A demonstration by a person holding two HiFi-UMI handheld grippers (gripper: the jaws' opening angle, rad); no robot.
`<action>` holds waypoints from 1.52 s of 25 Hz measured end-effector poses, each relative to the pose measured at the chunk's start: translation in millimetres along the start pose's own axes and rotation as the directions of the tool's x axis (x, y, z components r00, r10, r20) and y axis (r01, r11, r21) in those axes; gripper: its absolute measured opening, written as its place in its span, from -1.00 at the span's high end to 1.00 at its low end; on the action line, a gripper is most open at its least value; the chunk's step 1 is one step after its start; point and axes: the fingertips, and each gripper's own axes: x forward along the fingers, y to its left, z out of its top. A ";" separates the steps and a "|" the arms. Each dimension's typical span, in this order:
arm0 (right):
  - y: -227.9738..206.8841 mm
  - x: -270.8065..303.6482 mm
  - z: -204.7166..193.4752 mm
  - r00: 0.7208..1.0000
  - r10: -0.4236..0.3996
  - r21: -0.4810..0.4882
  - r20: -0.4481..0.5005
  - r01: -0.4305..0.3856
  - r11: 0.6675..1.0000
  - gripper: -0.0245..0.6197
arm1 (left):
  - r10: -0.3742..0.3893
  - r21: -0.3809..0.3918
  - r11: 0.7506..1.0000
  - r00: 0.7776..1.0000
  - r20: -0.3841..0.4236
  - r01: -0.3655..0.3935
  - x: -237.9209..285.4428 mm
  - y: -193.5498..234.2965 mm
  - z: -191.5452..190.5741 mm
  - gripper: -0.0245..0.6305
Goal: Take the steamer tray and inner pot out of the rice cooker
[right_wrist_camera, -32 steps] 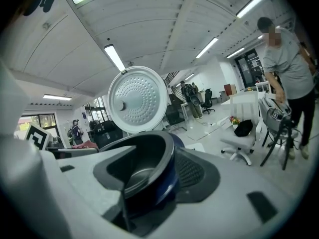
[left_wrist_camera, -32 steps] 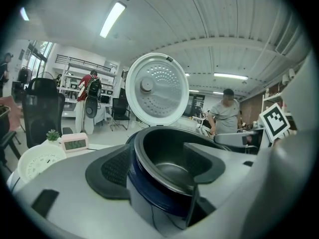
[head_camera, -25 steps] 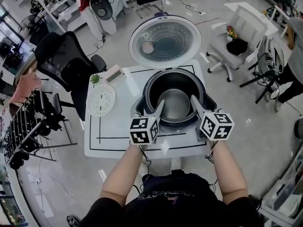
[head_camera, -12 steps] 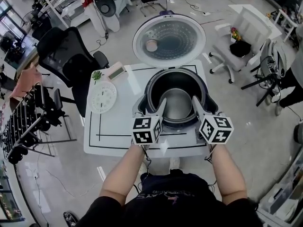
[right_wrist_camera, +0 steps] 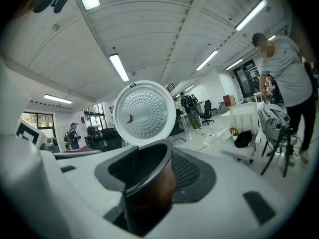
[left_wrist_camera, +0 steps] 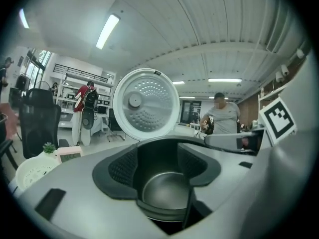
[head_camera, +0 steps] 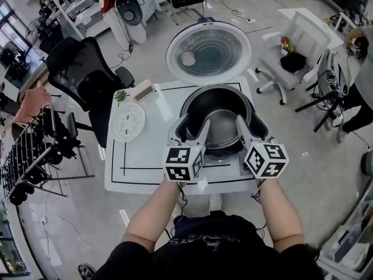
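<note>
A white table [head_camera: 140,162] with a black rectangle drawn just inside its edges stands on a pale grey floor [head_camera: 326,174] in an open office. A black chair [head_camera: 81,74] is beyond its left edge, a white chair [head_camera: 297,34] is off its far right corner, and a rack of dark items [head_camera: 23,162] is further left. A person in a grey shirt [right_wrist_camera: 289,78] stands to the right. The gripper views show a white ribbed ceiling with strip lights [left_wrist_camera: 107,31]. The cooker [head_camera: 252,108] sits at the table's far right with its round lid [head_camera: 208,51] swung up and back. The white perforated tray [head_camera: 127,122] lies flat at the left edge, apart from the cooker. Toward the far left corner are a small green plant [head_camera: 120,96] and a pale box [head_camera: 143,90] whose face is too small to read. The only print that can be made out is the black-and-white square markers on the cubes [head_camera: 182,162]. The left gripper [head_camera: 197,128] straddles the near left rim of the pot [head_camera: 218,124]. Its jaws are closing, one inside and one outside the wall, and they hold the rim. The right gripper [head_camera: 245,124] does the same on the near right rim, its jaws closing on the wall, where the pot's brown outer side shows between them. The pot hangs over the cooker's mouth, with its rim above the opening.
</note>
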 end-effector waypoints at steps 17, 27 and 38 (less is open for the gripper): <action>-17.1 10.5 -7.9 0.997 -0.059 -0.106 -0.056 0.053 0.993 0.33 | 0.061 0.002 0.998 0.994 -0.090 -0.061 -0.9 29.7 -28.4 0.05; -39.3 19.0 -27.1 0.988 -0.049 0.013 -0.143 0.051 0.999 0.33 | 0.069 -0.004 0.998 0.990 -0.123 -0.070 11.2 31.7 -38.6 0.05; -37.4 26.3 -37.0 0.972 -0.112 -0.187 -0.206 0.073 0.980 0.34 | 0.091 0.013 0.996 0.987 -0.129 -0.090 18.4 31.0 -39.0 0.05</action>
